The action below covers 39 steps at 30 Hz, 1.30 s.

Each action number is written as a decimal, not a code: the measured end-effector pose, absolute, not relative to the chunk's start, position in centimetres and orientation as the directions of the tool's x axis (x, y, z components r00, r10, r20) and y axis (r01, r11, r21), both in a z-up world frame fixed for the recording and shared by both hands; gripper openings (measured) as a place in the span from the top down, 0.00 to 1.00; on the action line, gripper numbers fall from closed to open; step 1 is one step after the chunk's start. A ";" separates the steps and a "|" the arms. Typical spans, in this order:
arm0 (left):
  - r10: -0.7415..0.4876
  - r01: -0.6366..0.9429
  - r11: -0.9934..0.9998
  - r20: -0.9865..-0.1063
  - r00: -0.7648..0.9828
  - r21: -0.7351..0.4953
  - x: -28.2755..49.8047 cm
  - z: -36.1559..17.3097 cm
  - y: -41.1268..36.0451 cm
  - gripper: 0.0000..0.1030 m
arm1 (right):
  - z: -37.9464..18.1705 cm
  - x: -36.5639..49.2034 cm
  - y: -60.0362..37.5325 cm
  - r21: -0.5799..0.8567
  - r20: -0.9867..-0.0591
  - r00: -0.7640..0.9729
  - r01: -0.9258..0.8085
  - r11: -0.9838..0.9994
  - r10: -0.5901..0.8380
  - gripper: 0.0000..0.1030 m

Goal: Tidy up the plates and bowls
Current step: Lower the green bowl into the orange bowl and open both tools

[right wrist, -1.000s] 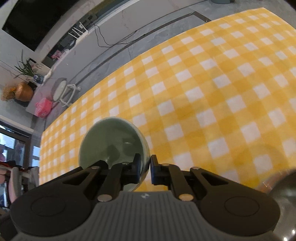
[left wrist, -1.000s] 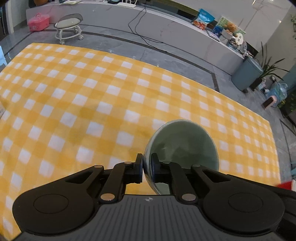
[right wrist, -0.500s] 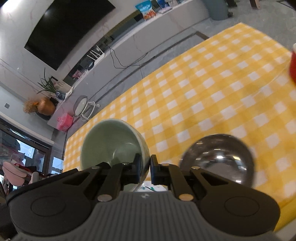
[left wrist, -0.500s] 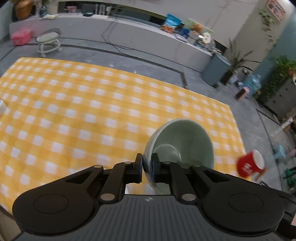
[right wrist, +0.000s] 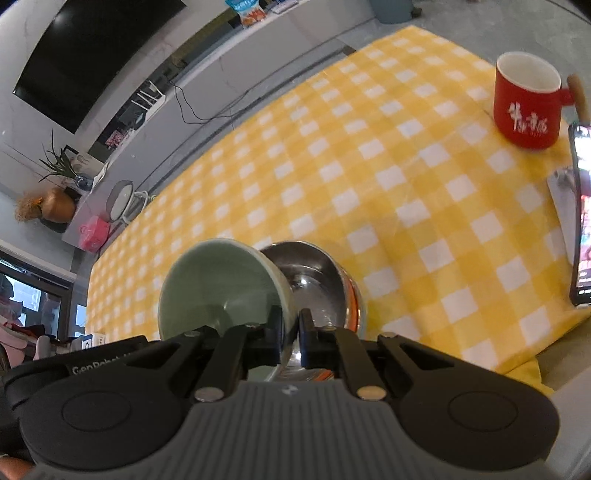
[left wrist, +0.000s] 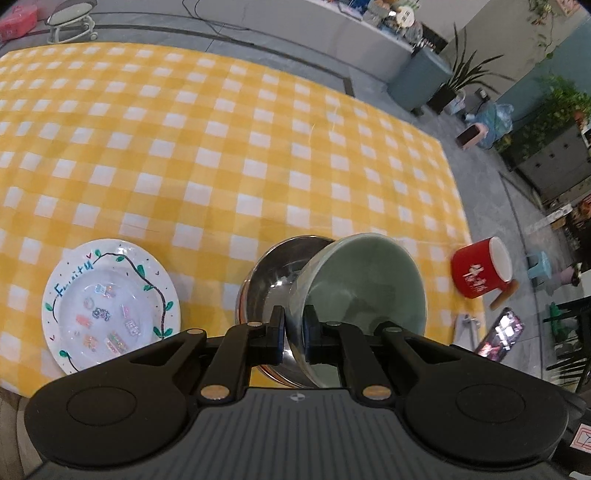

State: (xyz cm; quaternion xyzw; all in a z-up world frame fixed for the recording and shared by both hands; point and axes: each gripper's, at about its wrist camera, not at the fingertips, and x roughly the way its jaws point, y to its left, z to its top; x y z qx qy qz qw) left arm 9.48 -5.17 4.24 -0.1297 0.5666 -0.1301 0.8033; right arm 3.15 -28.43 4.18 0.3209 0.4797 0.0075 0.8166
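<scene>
A pale green ceramic bowl (left wrist: 364,284) is held up over a steel bowl (left wrist: 273,277) that rests on the yellow checked tablecloth (left wrist: 221,147). My left gripper (left wrist: 293,332) is shut on the green bowl's left rim. My right gripper (right wrist: 290,341) is shut on the same green bowl (right wrist: 218,284) at its right rim, with the steel bowl (right wrist: 317,280) just behind and right of it. A white plate (left wrist: 110,302) with a painted vine and small pictures lies flat to the left of the steel bowl.
A red mug (left wrist: 482,267) with white characters stands near the table's right edge; it also shows in the right wrist view (right wrist: 528,99). A lit phone (right wrist: 581,218) lies beside it. Beyond the table are a stool (left wrist: 70,20), a counter and plants.
Both grippers carried the green bowl back toward the near edge of the table. The steel bowl, the plate, the mug and the phone have come into view beneath it.
</scene>
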 end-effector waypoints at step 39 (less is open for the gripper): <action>-0.278 0.230 0.952 -0.891 0.359 -0.204 10.5 5.2 -7.1 0.84 | 3.4 5.5 -26.3 0.283 -0.803 0.570 0.112 0.952 0.172 0.83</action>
